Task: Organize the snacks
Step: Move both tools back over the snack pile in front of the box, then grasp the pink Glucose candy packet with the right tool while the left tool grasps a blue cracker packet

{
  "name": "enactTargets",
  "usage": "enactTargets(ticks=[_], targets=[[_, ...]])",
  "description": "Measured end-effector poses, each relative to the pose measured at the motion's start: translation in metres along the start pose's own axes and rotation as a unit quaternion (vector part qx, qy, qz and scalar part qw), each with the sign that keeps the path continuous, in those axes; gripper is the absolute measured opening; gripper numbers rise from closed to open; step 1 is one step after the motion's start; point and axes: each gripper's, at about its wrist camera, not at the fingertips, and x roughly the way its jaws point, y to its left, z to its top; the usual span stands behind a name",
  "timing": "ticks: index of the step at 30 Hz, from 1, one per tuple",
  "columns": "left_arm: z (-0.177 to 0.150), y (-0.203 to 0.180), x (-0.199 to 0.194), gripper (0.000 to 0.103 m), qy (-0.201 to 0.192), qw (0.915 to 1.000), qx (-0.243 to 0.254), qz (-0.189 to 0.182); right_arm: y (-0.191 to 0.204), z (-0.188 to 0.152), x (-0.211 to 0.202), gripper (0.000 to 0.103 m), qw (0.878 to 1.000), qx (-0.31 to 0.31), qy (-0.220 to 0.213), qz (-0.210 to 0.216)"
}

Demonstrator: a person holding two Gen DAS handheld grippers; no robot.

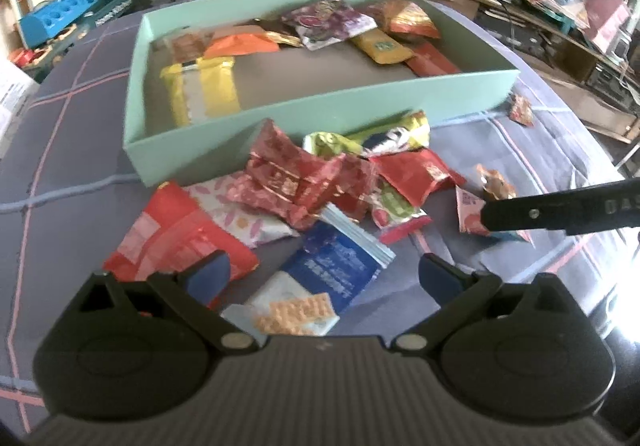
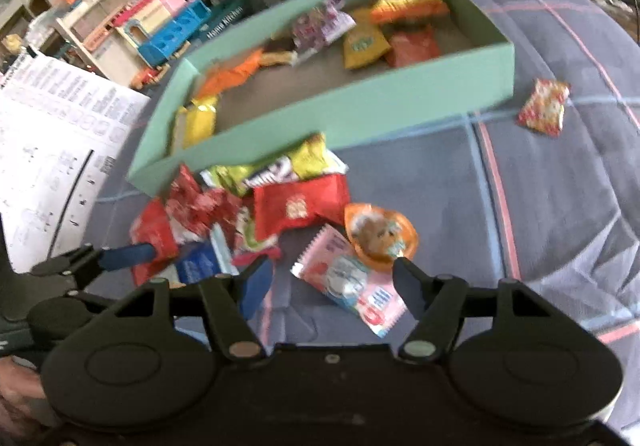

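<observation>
Left gripper [image 1: 320,278], jaws spread and empty, hovers over the blue cracker packet [image 1: 320,282] at the near edge of the snack pile [image 1: 340,182], which lies just near of the mint-green box [image 1: 320,114]. Right gripper [image 2: 332,286], likewise spread and empty, straddles the pink sachet [image 2: 352,282], beside the orange-wrapped sweet [image 2: 380,236]. The packets are judged light, thin, crinkly and slippery, with crushable contents; the flat crimped end seals offer the safest hold.
</observation>
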Motion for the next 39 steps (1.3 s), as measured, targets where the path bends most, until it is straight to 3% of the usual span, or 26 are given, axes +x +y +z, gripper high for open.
enactTargets(ticks=[1,3,6,9,12,20,22,24,28,35,39], targets=[[-0.001,-0.001,0.001,0.095,0.002,1.0,0.003,-0.007,-0.002,-0.001,0.001,0.068,1.0,0.004,0.002,-0.001],[-0.003,-0.003,0.005,0.073,0.016,0.9996,0.004,-0.021,-0.002,-0.001,0.003,0.068,1.0,0.003,-0.001,-0.004],[-0.006,-0.008,0.007,0.061,0.016,0.9996,0.012,-0.02,0.002,0.001,0.006,0.068,1.0,-0.008,-0.009,-0.008],[-0.007,-0.006,0.005,0.06,0.02,0.9989,-0.001,-0.042,0.01,0.0,0.012,0.067,0.999,-0.026,-0.017,-0.012],[-0.009,-0.002,0.003,0.062,0.017,0.9989,-0.013,-0.041,0.019,-0.005,0.013,0.058,0.999,-0.053,-0.011,-0.006],[-0.011,0.0,0.003,0.066,0.006,0.9987,-0.016,-0.047,0.027,-0.021,0.003,0.057,0.998,-0.068,0.008,0.012],[-0.012,-0.002,0.003,0.065,0.004,0.999,-0.005,-0.043,0.029,-0.02,0.005,0.057,0.997,-0.078,0.008,0.007],[-0.013,-0.005,0.002,0.053,0.0,0.9994,0.006,-0.035,0.034,-0.017,0.009,0.057,0.996,-0.089,0.006,0.003],[-0.016,0.0,0.0,0.052,-0.001,0.9992,0.0,-0.04,0.043,-0.017,0.016,0.038,0.989,-0.144,-0.004,-0.019],[-0.022,-0.006,-0.002,0.054,-0.006,0.9988,0.038,-0.03,0.05,-0.028,0.014,0.036,0.977,-0.208,-0.007,-0.039],[-0.022,-0.017,-0.001,0.043,-0.013,0.998,0.062,-0.001,0.059,-0.028,0.018,0.031,0.976,-0.208,-0.02,-0.058]])
